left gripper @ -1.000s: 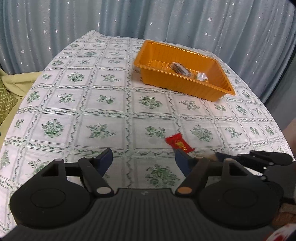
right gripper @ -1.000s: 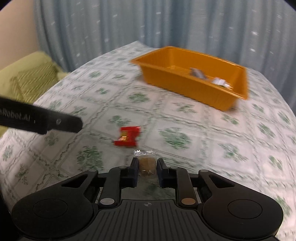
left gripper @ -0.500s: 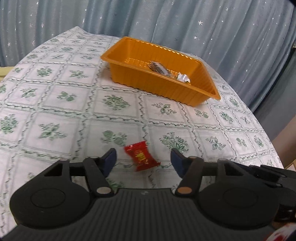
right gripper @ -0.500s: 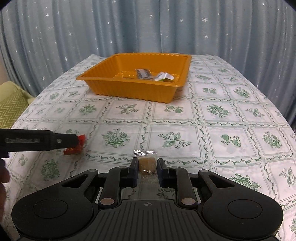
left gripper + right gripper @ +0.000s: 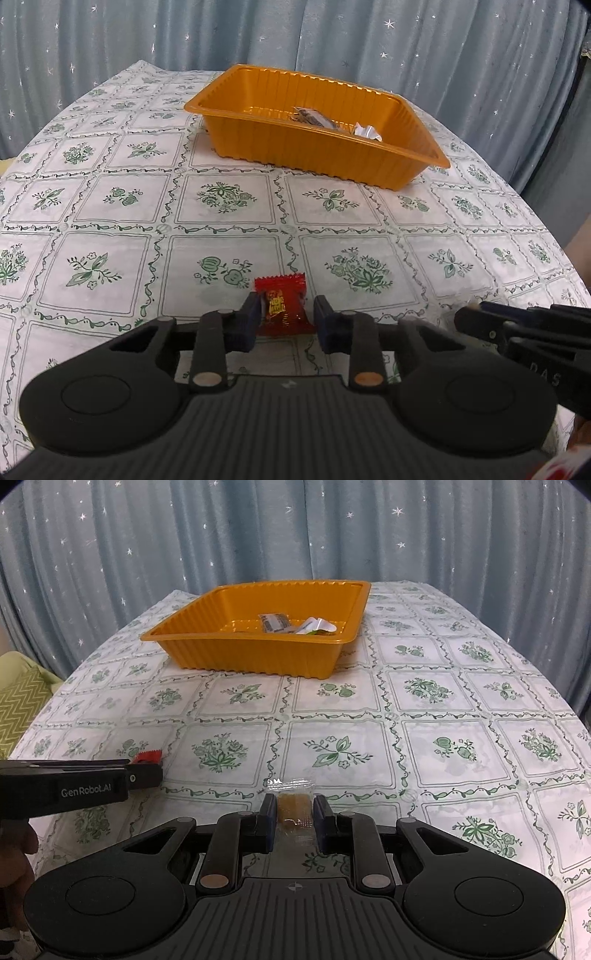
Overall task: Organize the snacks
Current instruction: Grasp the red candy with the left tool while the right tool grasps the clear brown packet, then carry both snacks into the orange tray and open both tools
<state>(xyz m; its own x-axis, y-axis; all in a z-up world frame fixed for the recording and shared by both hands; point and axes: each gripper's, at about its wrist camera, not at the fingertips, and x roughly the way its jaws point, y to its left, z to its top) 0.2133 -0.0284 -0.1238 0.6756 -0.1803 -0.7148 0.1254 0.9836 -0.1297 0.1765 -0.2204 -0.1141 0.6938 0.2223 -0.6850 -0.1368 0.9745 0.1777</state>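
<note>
Left gripper [image 5: 284, 319] jaws closing around red candy packet [image 5: 282, 304] on the tablecloth [image 5: 110, 199]; right gripper [image 5: 294, 819] clamped on a clear-wrapped brown snack [image 5: 293, 806]. Open cloth lies between both and the orange tray [image 5: 258, 657], which holds two wrappers near the far edge.
</note>
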